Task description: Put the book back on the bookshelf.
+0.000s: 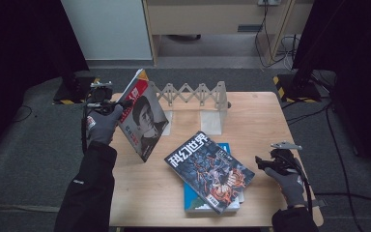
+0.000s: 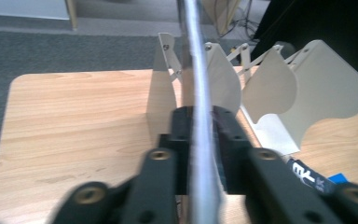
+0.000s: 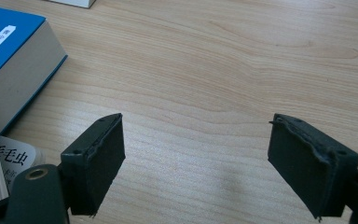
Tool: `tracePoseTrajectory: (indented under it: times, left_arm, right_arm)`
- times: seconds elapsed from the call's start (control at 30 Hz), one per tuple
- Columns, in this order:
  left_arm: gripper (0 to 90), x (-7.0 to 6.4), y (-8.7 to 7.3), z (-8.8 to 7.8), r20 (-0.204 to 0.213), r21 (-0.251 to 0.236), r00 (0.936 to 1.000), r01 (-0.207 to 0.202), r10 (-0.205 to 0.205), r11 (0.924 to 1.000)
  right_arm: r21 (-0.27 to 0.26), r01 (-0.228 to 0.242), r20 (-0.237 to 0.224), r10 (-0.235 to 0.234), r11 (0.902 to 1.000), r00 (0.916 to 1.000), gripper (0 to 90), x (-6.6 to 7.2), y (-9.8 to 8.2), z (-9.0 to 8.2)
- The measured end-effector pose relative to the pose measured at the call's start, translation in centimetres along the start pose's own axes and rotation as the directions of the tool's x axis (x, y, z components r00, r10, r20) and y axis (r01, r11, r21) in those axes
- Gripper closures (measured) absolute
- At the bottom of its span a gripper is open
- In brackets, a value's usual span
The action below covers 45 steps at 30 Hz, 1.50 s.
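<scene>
My left gripper (image 1: 117,107) is shut on a magazine (image 1: 142,115) with a portrait on its cover and holds it tilted above the table's left part. In the left gripper view its edge (image 2: 199,93) runs straight up between the clamped jaws. A dark illustrated magazine (image 1: 209,170) lies on a thick blue book (image 1: 191,198) at the table's front middle. The white expanding book rack (image 1: 198,99) stands at the back. My right gripper (image 1: 260,162) hovers open to the right of the stack, with bare table wood (image 3: 196,140) between its pads.
The wooden table (image 1: 261,121) has free room at its right and front left. The blue book's corner (image 3: 14,60) lies close to the left of my right gripper. Grey carpet, cables and dark stands surround the table.
</scene>
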<state>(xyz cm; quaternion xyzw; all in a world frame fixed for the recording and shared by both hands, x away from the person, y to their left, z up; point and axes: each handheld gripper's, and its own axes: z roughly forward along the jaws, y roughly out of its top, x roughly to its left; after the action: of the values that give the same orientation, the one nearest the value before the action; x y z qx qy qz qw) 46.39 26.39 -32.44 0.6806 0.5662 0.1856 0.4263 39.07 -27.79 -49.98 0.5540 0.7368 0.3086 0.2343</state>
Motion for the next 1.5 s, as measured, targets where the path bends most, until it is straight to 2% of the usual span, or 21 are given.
tracePoseTrajectory:
  times: [0.1, 0.2, 0.23, 0.27, 0.57, 0.7, 0.9, 1.27, 1.37, 1.5]
  left_arm:
    - [85.2, -0.4, 0.1, 0.0, -0.022, -0.012, 0.9997, -0.009, 0.009, 0.9999]
    - [85.7, -0.9, 0.2, -0.1, -0.046, -0.052, 0.9989, -0.008, 0.005, 0.9986]
    - [85.9, -0.9, 0.2, -0.1, -0.046, -0.052, 0.9989, -0.008, 0.005, 0.9986]
    - [85.9, -1.1, 0.4, 0.0, -0.051, -0.076, 0.9987, 0.000, -0.004, 0.9971]
    - [86.0, -2.3, 1.6, 1.8, -0.104, -0.122, 0.9944, 0.005, -0.017, 0.9925]
    - [86.0, -2.8, 2.1, 3.3, -0.161, -0.133, 0.9869, -0.007, -0.015, 0.9911]
    - [86.0, -3.2, 2.4, 3.7, -0.193, -0.146, 0.9811, -0.015, -0.014, 0.9892]
    - [84.5, -2.8, 1.3, 3.7, -0.202, -0.141, 0.9795, -0.028, -0.001, 0.9896]
    - [78.5, -2.6, 1.1, 3.5, -0.192, -0.153, 0.9814, -0.019, -0.011, 0.9880]
    - [75.6, -2.5, 1.1, 3.0, -0.194, -0.161, 0.9811, -0.028, -0.004, 0.9866]
  right_arm:
    - [0.000, 0.000, -0.003, 0.000, 1.0000, 1.0000, 18.7, 0.0, 0.0, 0.0]
    - [-0.002, -0.001, 0.000, 0.001, 1.0000, 1.0000, 18.7, 0.0, 0.0, -0.1]
    - [-0.002, -0.001, 0.000, 0.001, 1.0000, 1.0000, 18.7, 0.0, 0.0, -0.1]
    - [-0.001, 0.001, 0.001, -0.001, 1.0000, 1.0000, 18.7, 0.0, 0.0, 0.0]
    - [-0.003, 0.000, -0.003, 0.000, 1.0000, 1.0000, 18.7, -0.1, 0.1, -0.1]
    - [-0.008, 0.001, -0.005, -0.001, 1.0000, 1.0000, 18.8, -0.1, 0.1, -0.1]
    - [-0.009, -0.001, -0.007, 0.001, 1.0000, 1.0000, 18.8, -0.1, 0.1, -0.1]
    - [-0.002, 0.001, -0.005, -0.001, 1.0000, 1.0000, 18.8, 0.0, 0.1, -0.1]
    - [-0.004, 0.002, -0.006, -0.002, 1.0000, 1.0000, 18.8, 0.0, 0.1, -0.1]
    - [-0.003, 0.000, -0.006, 0.000, 1.0000, 1.0000, 18.8, 0.0, 0.1, -0.1]
